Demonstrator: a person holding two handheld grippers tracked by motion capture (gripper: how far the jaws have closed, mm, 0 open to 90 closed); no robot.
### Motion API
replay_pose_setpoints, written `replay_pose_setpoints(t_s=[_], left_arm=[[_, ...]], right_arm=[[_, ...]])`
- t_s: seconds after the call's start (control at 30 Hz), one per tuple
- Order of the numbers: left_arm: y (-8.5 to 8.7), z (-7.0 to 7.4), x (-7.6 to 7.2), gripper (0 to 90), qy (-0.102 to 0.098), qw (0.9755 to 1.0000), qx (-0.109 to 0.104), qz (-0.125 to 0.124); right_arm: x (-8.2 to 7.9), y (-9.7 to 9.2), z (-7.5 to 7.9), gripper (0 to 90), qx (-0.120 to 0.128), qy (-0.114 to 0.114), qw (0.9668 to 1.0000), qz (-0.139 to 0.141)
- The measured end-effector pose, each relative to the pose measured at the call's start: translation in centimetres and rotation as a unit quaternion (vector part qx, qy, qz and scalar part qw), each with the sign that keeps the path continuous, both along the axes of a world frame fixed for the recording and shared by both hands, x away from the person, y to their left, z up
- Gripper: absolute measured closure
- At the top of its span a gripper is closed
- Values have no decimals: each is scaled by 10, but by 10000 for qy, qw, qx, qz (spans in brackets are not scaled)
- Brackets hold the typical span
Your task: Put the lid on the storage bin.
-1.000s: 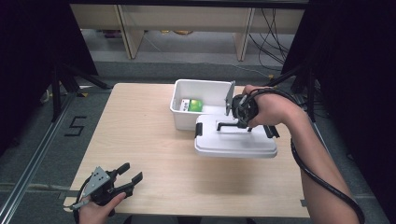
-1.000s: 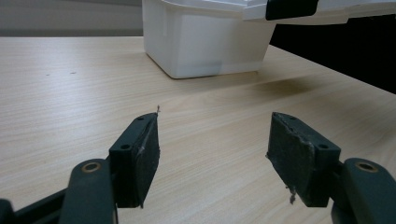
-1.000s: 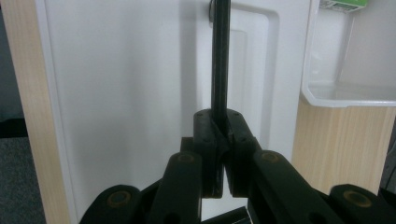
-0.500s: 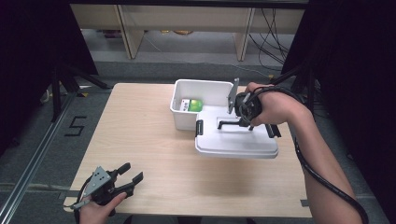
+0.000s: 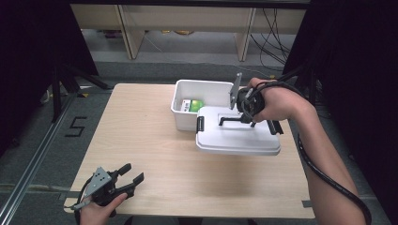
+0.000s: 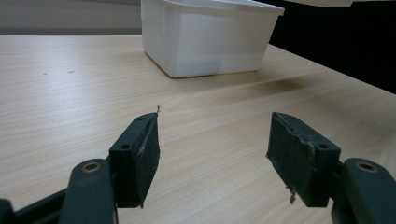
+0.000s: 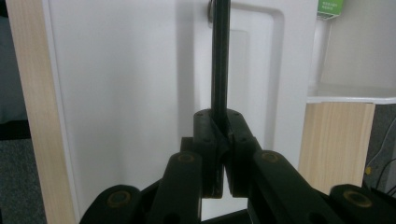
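Smooth white lid (image 5: 238, 136) now shifted boxward, thin black handle (image 7: 219, 60) (seemingly rigid) between clamped jaws.

1. The pale wood-grain table top (image 5: 155, 140) is seen as matt and smooth.
2. The white rectangular plastic lid (image 5: 237, 138) and the white plastic tub (image 5: 187, 89) are shown smooth, faintly glossy.
3. The lid's black bar handle (image 7: 219, 60) is seen as matt plastic.
4. The left gripper's (image 6: 212, 154) black rubbery pads (image 6: 299, 161) are shown matt, roughened at the edges.
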State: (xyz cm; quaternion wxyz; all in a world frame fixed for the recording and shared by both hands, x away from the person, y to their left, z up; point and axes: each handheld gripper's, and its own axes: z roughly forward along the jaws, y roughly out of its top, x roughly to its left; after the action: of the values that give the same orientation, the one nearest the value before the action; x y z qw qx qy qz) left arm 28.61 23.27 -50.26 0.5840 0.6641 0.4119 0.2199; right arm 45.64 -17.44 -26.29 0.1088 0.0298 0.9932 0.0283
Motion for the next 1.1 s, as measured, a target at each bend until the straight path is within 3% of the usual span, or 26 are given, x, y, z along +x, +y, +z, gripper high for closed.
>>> replay_pose_setpoints(t_s=[0.03,0.07,0.13,0.2,0.33,0.37,0.47,0.5,0.53,0.6,0.9,0.97,1.0,1.1], left_arm=[[0,0,0,333,-2,10000,5,-7],[0,0,0,333,-2,10000,10,-8],[0,0,0,333,-3,10000,3,-1],[0,0,0,333,7,10000,7,7],[0,0,0,333,34,10000,43,29],[0,0,0,333,32,10000,37,28],[0,0,0,333,3,10000,1,15],[0,0,0,333,10,10000,-7,24],[0,0,0,333,10,10000,-7,24],[0,0,-1,333,53,10000,24,51],[2,1,0,333,36,10000,42,37],[2,1,-1,333,51,10000,38,55],[2,1,-1,333,37,10000,46,39],[2,1,-1,333,35,10000,48,40]], right_arm=[[3,-1,0,853,41,-72,9997,229],[3,-1,0,853,41,-72,9997,229],[1,0,3,854,8,-36,10000,-39],[4,0,4,854,55,-68,9999,131],[6,1,6,853,70,-96,9999,70],[9,0,5,853,116,-124,9996,225],[12,2,8,853,127,-167,9993,297],[9,3,9,853,111,-138,9998,97],[12,4,9,853,129,-204,9992,305],[11,5,11,853,141,-202,9996,121],[16,14,16,853,154,-314,9993,118],[21,15,18,853,190,-372,9987,293],[19,16,19,853,183,-347,9991,157],[22,19,21,853,216,-395,9989,125]])
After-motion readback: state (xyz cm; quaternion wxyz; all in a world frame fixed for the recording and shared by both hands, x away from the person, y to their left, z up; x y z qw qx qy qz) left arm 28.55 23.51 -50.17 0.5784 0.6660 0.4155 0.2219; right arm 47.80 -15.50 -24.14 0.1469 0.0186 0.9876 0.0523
